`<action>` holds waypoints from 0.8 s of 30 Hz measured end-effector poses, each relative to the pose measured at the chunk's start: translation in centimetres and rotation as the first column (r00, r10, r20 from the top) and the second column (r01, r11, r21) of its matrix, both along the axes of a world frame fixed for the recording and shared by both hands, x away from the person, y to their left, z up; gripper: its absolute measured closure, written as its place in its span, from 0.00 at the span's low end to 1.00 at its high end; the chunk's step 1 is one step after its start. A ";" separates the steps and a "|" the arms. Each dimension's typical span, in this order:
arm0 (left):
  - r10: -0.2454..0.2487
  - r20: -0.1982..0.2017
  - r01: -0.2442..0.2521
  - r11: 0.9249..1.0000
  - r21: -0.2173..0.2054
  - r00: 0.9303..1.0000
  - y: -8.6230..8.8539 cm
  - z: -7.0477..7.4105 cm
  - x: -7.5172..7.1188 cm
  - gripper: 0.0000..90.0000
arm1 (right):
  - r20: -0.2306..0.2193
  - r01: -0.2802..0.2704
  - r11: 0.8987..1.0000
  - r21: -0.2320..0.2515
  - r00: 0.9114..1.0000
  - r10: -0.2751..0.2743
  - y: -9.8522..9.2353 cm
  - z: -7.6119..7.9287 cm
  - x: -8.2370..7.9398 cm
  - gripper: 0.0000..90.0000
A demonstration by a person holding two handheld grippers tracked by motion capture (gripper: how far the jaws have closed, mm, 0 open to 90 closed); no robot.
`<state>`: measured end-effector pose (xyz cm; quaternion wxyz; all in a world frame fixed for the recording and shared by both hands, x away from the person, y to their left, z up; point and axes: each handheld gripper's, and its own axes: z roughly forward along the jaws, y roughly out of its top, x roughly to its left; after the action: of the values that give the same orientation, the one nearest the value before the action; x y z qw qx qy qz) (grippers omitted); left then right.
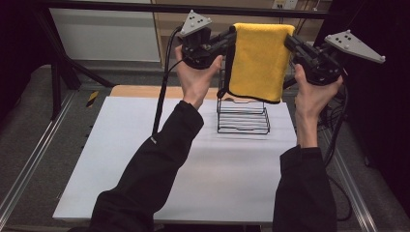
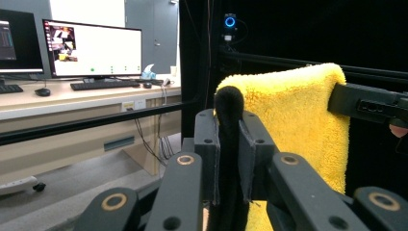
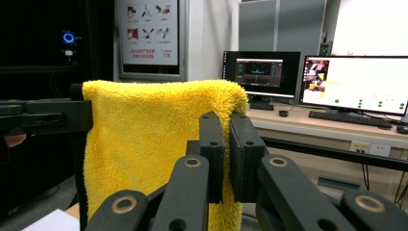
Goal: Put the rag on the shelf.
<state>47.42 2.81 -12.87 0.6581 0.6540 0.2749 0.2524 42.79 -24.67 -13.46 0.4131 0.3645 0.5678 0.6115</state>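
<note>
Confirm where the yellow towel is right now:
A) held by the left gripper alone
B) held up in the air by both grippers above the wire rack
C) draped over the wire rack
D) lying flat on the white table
B: the left gripper and right gripper each pinch an upper corner of the yellow towel, which hangs clear above the wire rack.

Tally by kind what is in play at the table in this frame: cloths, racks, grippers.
Yellow cloth: 1, held up folded between both grippers
Black wire rack: 1, on the table
Grippers: 2, left gripper and right gripper, each shut on a top corner of the cloth
Total: 4
</note>
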 end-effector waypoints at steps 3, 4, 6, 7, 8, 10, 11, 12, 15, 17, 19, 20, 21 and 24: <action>0.006 0.003 -0.006 1.000 0.009 1.000 -0.2 0.6 0.3 0.88 | 0.003 -0.002 1.000 0.013 1.000 0.002 -0.2 0.3 0.4 0.95; 0.005 0.001 -0.005 1.000 0.006 1.000 -0.2 0.8 0.4 0.88 | 0.007 -0.003 1.000 0.015 1.000 0.003 -0.2 0.4 0.7 0.95; 0.007 0.003 -0.007 1.000 0.008 1.000 -0.2 1.1 0.6 0.88 | 0.006 -0.003 1.000 0.016 1.000 0.002 -0.2 0.5 0.9 0.95; 0.011 0.005 -0.011 1.000 0.018 1.000 -0.2 1.3 0.7 0.88 | 0.004 -0.005 1.000 0.017 1.000 0.005 -0.3 0.6 1.2 0.95; 0.012 0.004 -0.012 1.000 0.016 1.000 -0.3 1.4 0.9 0.88 | 0.004 -0.005 1.000 0.017 1.000 0.005 -0.3 0.6 1.2 0.95; 0.015 0.005 -0.015 1.000 0.023 1.000 -0.4 1.7 1.1 0.88 | 0.002 0.003 1.000 0.009 1.000 -0.003 -0.3 1.0 1.7 0.95; 0.013 0.005 -0.013 1.000 0.018 1.000 -0.4 1.8 1.3 0.88 | 0.001 0.006 1.000 0.009 1.000 -0.006 -0.3 1.1 1.9 0.95; 0.013 0.004 -0.013 1.000 0.019 1.000 -0.5 2.0 1.5 0.88 | 0.001 0.006 1.000 0.009 1.000 -0.006 -0.3 1.1 1.9 0.95; 0.018 0.011 -0.019 0.999 0.027 1.000 -0.6 2.4 1.9 0.88 | 0.007 0.013 1.000 0.010 1.000 -0.013 -0.4 1.8 2.6 0.95; 0.019 0.013 -0.020 1.000 0.014 1.000 -0.7 2.7 2.2 0.88 | 0.008 0.015 1.000 0.007 1.000 -0.015 -0.4 2.0 3.0 0.95; 0.025 0.015 -0.026 1.000 0.016 1.000 -0.7 3.0 2.6 0.88 | 0.004 0.016 1.000 0.006 1.000 -0.016 -0.4 2.3 3.4 0.95; 0.027 0.016 -0.028 0.999 0.022 1.000 -0.8 3.1 2.8 0.88 | 0.004 0.020 1.000 0.004 1.000 -0.020 -0.4 2.4 3.7 0.95; 0.031 0.018 -0.031 0.999 0.022 0.999 -0.8 3.2 3.0 0.88 | 0.005 0.021 1.000 0.004 1.000 -0.021 -0.4 2.5 3.9 0.95; 0.037 0.012 -0.037 0.999 0.013 0.999 -0.8 3.4 3.6 0.88 | 0.003 0.025 1.000 0.000 1.000 -0.025 -0.3 2.7 4.3 0.95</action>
<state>51.00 1.96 -9.51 0.6504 0.6517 0.2814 0.2703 47.13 -25.01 -10.80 0.4218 0.3705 0.5627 0.6068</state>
